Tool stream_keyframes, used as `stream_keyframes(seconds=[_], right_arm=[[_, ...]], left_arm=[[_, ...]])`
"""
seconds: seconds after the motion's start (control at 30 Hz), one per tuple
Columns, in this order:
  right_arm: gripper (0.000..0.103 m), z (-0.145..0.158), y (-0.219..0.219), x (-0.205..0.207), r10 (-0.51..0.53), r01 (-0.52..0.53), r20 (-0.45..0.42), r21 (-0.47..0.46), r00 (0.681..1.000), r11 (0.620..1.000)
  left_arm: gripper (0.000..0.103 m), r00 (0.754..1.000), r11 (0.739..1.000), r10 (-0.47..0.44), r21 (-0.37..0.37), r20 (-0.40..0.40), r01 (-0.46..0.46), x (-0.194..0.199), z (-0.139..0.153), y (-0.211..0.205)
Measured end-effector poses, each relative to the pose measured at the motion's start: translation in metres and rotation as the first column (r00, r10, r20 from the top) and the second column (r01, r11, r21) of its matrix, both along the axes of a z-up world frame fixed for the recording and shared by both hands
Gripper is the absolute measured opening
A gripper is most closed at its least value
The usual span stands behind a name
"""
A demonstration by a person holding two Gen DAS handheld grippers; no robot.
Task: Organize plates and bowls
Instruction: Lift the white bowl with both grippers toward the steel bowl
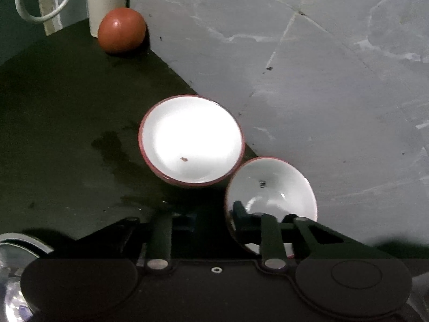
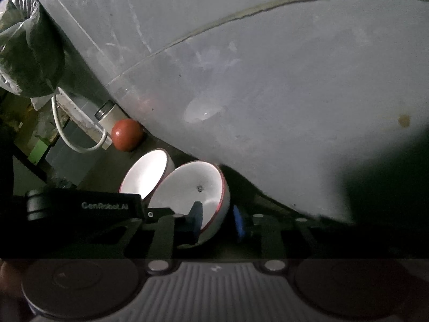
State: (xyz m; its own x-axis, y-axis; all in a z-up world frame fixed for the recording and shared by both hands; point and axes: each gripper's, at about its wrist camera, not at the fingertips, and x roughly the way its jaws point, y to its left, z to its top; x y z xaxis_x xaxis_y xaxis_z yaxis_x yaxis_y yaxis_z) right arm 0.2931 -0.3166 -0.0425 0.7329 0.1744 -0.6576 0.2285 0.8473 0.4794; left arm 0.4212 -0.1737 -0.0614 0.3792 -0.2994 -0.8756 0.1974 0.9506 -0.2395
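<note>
Two white bowls with red rims are on a dark counter by a grey wall. The far bowl [image 1: 191,139] sits alone; it also shows in the right wrist view [image 2: 146,175]. The near bowl [image 1: 270,187] is tilted. In the right wrist view, the near bowl's [image 2: 187,190] rim sits between the blue-padded fingers of my right gripper [image 2: 218,221], which is shut on it. My left gripper [image 1: 214,221] is low beside this bowl, one finger [image 1: 238,212] showing inside the bowl; its grip is unclear.
A red-brown ball-shaped object [image 1: 122,30] and a white canister [image 1: 107,5] stand in the back corner by a white cable [image 1: 40,13]. A metal vessel [image 1: 16,263] lies at lower left. A plastic-wrapped bundle [image 2: 26,45] sits upper left.
</note>
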Motion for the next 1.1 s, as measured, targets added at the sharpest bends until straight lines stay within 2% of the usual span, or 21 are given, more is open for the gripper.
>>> stream_keyframes(seconds=[0.03, 0.1, 0.23, 0.53, 0.87, 1.1], right_arm=[[0.025, 0.000, 0.000, 0.000, 0.001, -0.001, -0.001, -0.002, 1.000, 1.000], [0.024, 0.000, 0.000, 0.001, 0.003, -0.003, -0.003, -0.001, 1.000, 1.000], [0.023, 0.001, 0.000, 0.001, 0.014, -0.014, -0.009, -0.005, 1.000, 1.000], [0.022, 0.012, -0.003, -0.019, 0.058, -0.058, -0.003, -0.010, 0.998, 0.998], [0.022, 0.055, 0.002, -0.059, 0.146, -0.142, 0.057, -0.059, 0.988, 0.988], [0.022, 0.087, 0.010, -0.086, 0.231, -0.218, 0.103, -0.118, 0.968, 0.969]], left_arm=[[0.014, 1.000, 1.000, -0.003, -0.014, -0.001, 0.003, 0.000, 0.000, 0.000], [0.009, 1.000, 1.000, -0.011, -0.027, -0.002, 0.011, -0.004, 0.000, -0.003], [0.009, 1.000, 1.000, -0.024, -0.016, 0.006, 0.024, -0.012, 0.002, -0.005], [0.009, 0.998, 0.998, -0.037, -0.050, 0.047, 0.039, -0.041, 0.022, 0.002], [0.010, 0.991, 0.987, 0.022, -0.160, 0.134, 0.000, -0.098, 0.069, 0.021], [0.010, 0.982, 0.976, 0.057, -0.219, 0.181, -0.016, -0.137, 0.090, 0.041]])
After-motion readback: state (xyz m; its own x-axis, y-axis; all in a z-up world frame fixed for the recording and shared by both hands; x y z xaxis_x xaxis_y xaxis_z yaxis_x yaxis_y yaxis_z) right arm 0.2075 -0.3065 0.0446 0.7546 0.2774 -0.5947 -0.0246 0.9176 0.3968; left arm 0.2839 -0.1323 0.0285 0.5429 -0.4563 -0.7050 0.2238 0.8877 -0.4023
